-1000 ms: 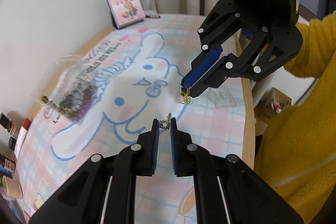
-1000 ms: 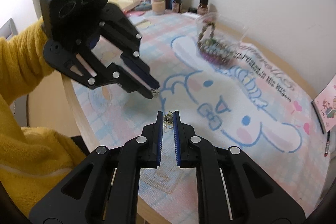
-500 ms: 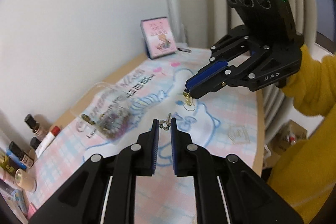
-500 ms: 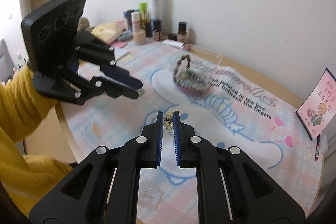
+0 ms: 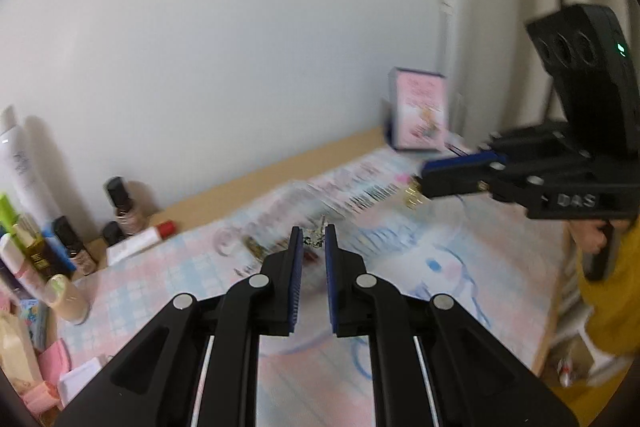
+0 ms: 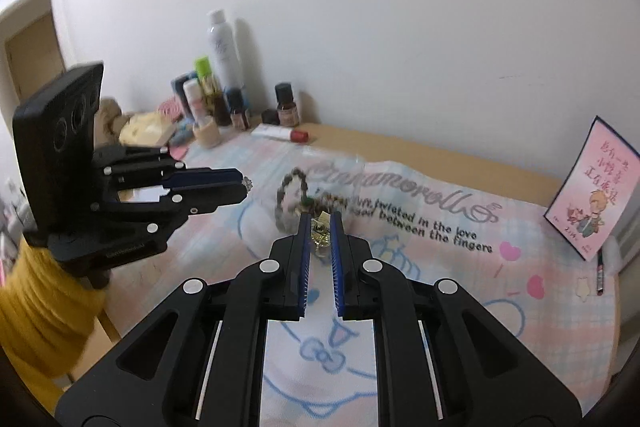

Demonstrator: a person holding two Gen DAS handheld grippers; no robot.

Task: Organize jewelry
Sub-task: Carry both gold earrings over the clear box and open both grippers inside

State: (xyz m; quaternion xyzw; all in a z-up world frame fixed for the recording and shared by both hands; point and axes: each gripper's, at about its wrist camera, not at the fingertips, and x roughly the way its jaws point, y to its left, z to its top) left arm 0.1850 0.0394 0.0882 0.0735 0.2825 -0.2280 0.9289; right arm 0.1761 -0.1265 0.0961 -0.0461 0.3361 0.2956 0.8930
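Note:
My left gripper is shut on a small silver earring at its tips; the same gripper shows in the right wrist view, raised on the left. My right gripper is shut on a small gold earring; it shows in the left wrist view with the gold piece hanging from its tips. Both are held above the table. A clear bag of beaded jewelry lies on the pink-and-blue cartoon mat, just beyond my right fingertips. The left wrist view is blurred.
Cosmetic bottles and tubes crowd the far left corner against the wall; they also show in the left wrist view. A pink standing card leans at the right end of the table. A red-capped tube lies near the bottles.
Both grippers have lifted and tilted up from the mat, each still holding its earring. The views now face the wall and the bag of jewelry.

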